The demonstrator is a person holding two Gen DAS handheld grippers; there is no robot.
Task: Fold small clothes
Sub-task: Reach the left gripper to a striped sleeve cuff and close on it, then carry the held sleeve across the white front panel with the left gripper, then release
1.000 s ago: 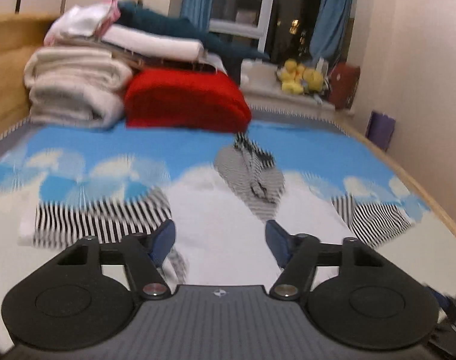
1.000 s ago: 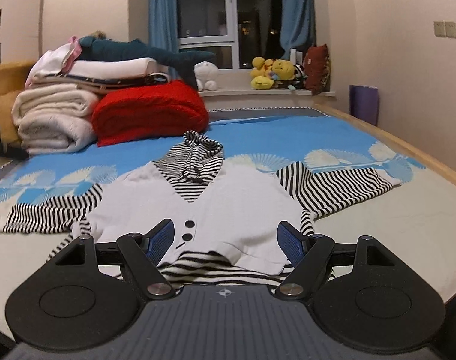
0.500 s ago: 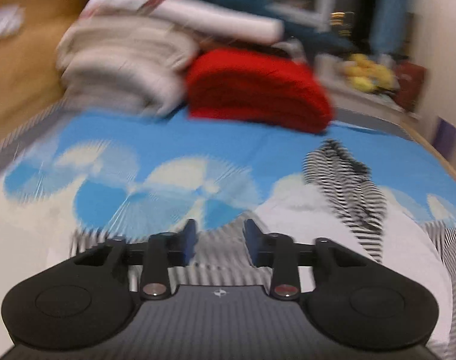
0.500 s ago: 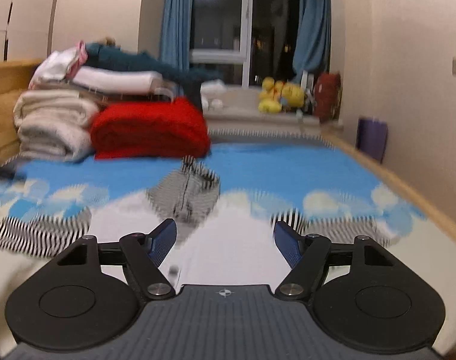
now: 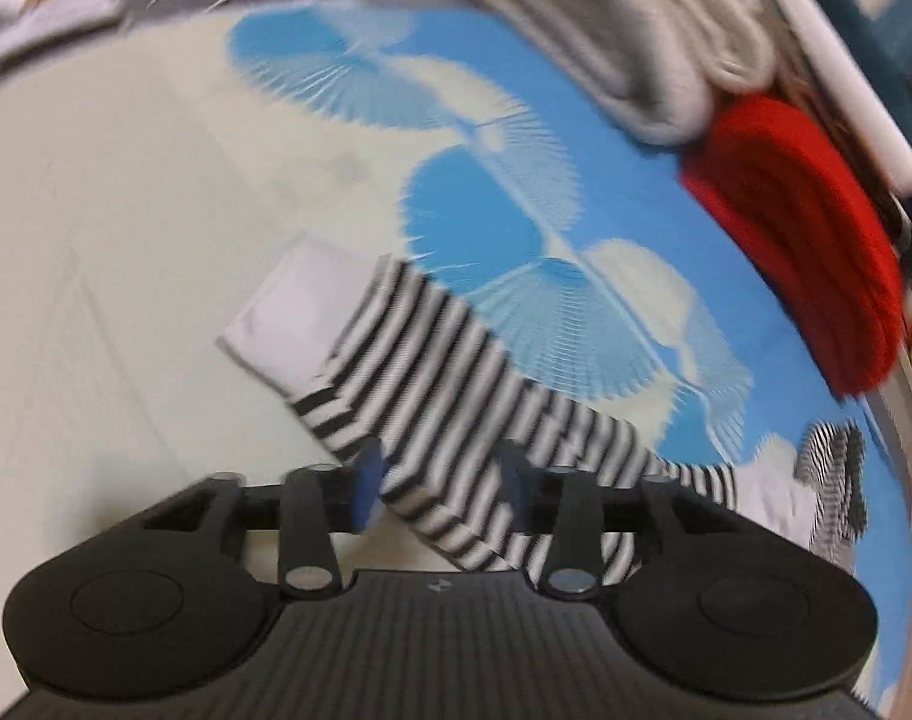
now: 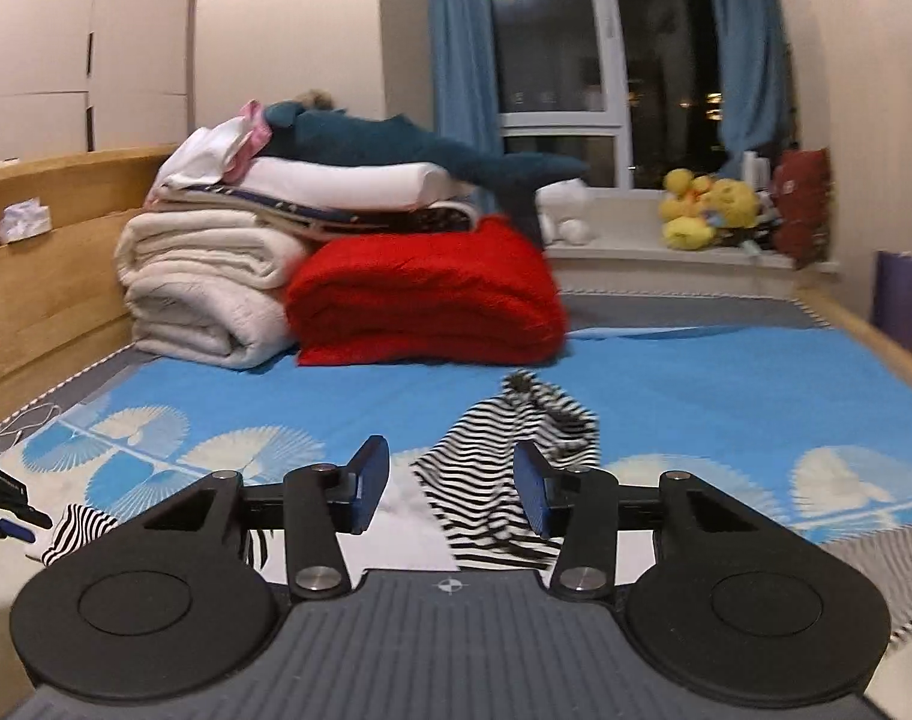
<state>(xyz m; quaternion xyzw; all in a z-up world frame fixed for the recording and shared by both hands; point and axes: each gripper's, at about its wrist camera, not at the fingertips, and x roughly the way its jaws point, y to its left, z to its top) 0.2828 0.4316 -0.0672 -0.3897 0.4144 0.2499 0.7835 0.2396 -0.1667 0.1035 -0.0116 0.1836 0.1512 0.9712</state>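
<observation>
- Left tool (image 5: 438, 489): jaws spread, one on either side of the striped sleeve (image 5: 456, 384); whether the pads touch the cloth cannot be told through the blur.
- Sleeve: lies flat on the bed (image 5: 126, 192), white cuff (image 5: 294, 312) at its far end.
- Right tool (image 6: 450, 489): jaws spread, holding nothing, above the garment (image 6: 504, 480) with the striped hood (image 6: 534, 414) between and beyond its fingers.
- Garment: spread on the blue-and-white sheet (image 6: 696, 372), one sleeve end near the left tool at the view's left edge.
- Beyond: red blanket (image 6: 426, 294) beside cream folded bedding (image 6: 204, 288); yellow plush toys (image 6: 708, 207) on the window sill.
</observation>
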